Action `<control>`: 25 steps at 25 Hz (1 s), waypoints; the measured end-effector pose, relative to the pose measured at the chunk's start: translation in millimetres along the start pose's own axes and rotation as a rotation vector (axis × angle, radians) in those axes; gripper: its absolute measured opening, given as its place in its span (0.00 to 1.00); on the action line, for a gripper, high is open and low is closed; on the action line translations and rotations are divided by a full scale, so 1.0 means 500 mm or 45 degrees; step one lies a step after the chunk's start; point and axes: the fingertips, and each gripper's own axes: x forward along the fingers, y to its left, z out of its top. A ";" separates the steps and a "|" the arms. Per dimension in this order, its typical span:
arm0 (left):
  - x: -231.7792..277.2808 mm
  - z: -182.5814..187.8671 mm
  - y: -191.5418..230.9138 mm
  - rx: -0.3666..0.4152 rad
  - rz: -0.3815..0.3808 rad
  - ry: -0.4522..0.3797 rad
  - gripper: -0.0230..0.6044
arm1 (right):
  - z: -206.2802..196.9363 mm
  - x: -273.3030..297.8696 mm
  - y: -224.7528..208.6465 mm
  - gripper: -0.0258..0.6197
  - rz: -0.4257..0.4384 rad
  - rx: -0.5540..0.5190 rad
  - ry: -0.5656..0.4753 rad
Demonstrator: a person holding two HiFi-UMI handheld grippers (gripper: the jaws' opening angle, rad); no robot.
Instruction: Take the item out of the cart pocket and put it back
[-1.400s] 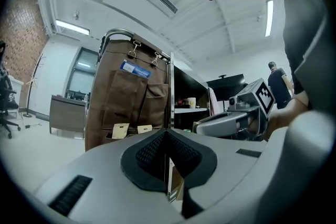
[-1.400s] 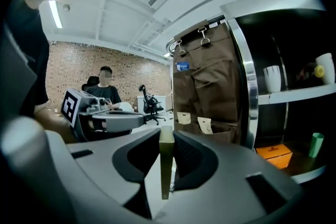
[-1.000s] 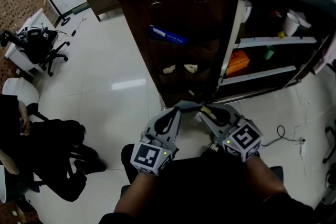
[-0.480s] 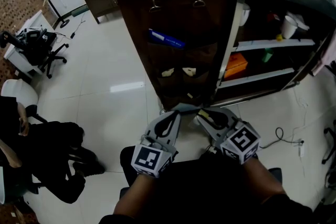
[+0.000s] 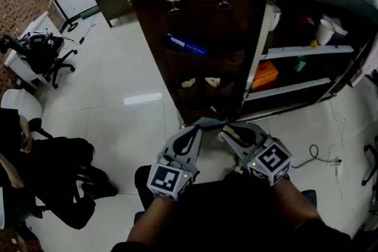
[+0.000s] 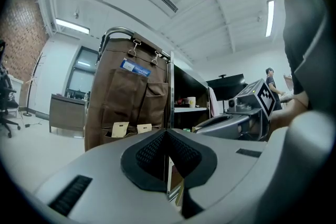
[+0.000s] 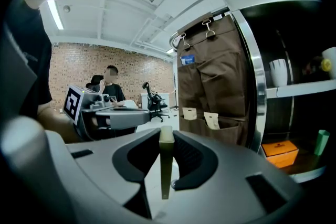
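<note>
The right gripper (image 7: pixel 166 136) clamps 1 thin olive card (image 7: pixel 165 176), perhaps a packet, near the brown fabric cart pocket (image 7: pixel 231 131); we expect it to snag the lip if misaligned. The left gripper (image 6: pixel 167 134) is closed and empty.

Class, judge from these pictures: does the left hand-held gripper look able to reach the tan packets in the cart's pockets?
Probably yes. The left hand-held gripper is empty, jaws together, facing the cart; the tan packets stick up from open pockets, nothing seen in between.

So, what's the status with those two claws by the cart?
Left gripper shut, empty. Right gripper shut on thin tan packet, out of the cart pocket, short of it. Nothing in the way.
</note>
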 end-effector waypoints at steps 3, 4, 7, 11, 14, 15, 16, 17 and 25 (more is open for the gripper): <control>0.000 0.000 0.000 -0.004 0.002 0.001 0.04 | 0.001 0.000 0.002 0.18 0.006 0.004 -0.001; -0.001 0.000 0.000 -0.005 0.003 0.001 0.04 | 0.002 0.000 0.003 0.18 0.010 0.008 -0.002; -0.001 0.001 0.002 -0.003 0.005 -0.002 0.04 | 0.004 0.000 0.003 0.18 0.016 0.014 -0.002; -0.002 0.002 0.002 -0.007 0.006 -0.003 0.04 | 0.002 0.000 0.003 0.18 0.016 0.013 0.004; -0.002 0.002 0.003 -0.007 0.007 -0.002 0.04 | 0.003 0.000 0.004 0.18 0.018 0.008 0.003; -0.002 0.002 0.003 -0.007 0.007 -0.002 0.04 | 0.003 -0.001 0.004 0.18 0.019 0.007 0.003; -0.002 0.002 0.003 -0.007 0.007 -0.001 0.04 | 0.004 -0.001 0.004 0.18 0.020 0.006 0.003; -0.002 0.002 0.004 -0.006 0.007 0.000 0.04 | 0.005 -0.001 0.005 0.18 0.021 0.006 0.003; -0.004 0.003 0.006 -0.006 0.010 -0.006 0.04 | 0.013 -0.004 0.011 0.18 0.030 -0.003 -0.006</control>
